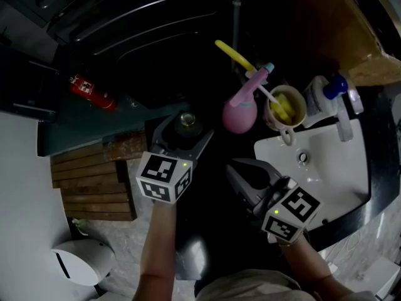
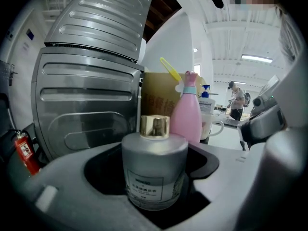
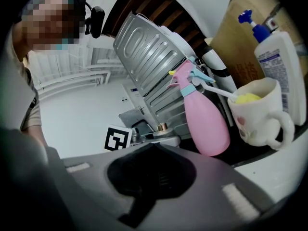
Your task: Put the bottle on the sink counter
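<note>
The left gripper (image 1: pixel 187 130) was closed on the bottle (image 2: pixel 154 170), a squat grey container with a gold cap, seated upright in the hollow between the jaws. The right gripper (image 1: pixel 247 168) had its jaws together with nothing in them, and it hung near the white basin (image 1: pixel 326 149). The bottle sat just left of the pink spray bottle (image 1: pixel 240 113), over the dark sink counter (image 1: pixel 241 146). In my judgement the placing step was in hand: the next move called for settling the base flat beside the spray bottle, then parting the jaws without tipping it. The bottle's base was hidden by the jaws, so contact with the counter could not be confirmed. The counter's left edge was lost in shadow.
</note>
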`<state>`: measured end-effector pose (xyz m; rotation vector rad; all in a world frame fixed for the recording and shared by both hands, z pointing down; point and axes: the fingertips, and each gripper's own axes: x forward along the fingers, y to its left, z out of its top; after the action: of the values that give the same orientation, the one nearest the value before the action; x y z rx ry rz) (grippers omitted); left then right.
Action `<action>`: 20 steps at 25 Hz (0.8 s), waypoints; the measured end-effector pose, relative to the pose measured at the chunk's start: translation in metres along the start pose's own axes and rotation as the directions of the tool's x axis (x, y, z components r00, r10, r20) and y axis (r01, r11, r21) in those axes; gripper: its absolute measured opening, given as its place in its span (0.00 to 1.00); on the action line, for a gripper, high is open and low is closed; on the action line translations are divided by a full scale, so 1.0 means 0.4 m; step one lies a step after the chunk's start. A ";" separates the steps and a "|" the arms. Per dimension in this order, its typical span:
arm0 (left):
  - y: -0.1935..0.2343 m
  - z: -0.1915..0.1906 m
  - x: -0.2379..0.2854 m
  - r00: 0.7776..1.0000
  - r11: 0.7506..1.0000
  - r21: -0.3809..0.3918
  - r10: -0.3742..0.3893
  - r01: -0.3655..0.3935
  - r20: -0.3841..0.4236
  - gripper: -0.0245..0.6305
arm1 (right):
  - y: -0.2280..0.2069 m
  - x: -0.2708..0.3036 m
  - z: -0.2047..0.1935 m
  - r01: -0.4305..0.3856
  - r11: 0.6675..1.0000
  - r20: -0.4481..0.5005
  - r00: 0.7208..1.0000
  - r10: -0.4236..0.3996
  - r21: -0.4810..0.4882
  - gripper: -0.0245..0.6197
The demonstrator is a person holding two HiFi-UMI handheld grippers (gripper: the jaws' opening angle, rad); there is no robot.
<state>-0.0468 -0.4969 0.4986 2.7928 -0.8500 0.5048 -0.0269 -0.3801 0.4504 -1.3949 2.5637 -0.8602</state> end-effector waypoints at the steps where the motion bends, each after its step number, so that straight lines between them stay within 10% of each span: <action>1: 0.000 -0.001 0.000 1.000 1.000 0.001 0.000 0.000 -0.003 0.57 | 0.003 0.000 -0.001 -0.002 1.000 -0.001 1.000 0.002 0.001 0.04; 20: -0.012 -0.003 -0.012 0.999 0.997 0.068 0.036 -0.035 -0.020 0.57 | 0.022 -0.030 0.016 0.006 1.000 0.021 1.000 -0.005 -0.017 0.04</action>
<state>-0.0480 -0.4901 0.4977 2.8329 -0.8963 0.5782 -0.0242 -0.3696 0.4385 -1.4084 2.5589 -0.8225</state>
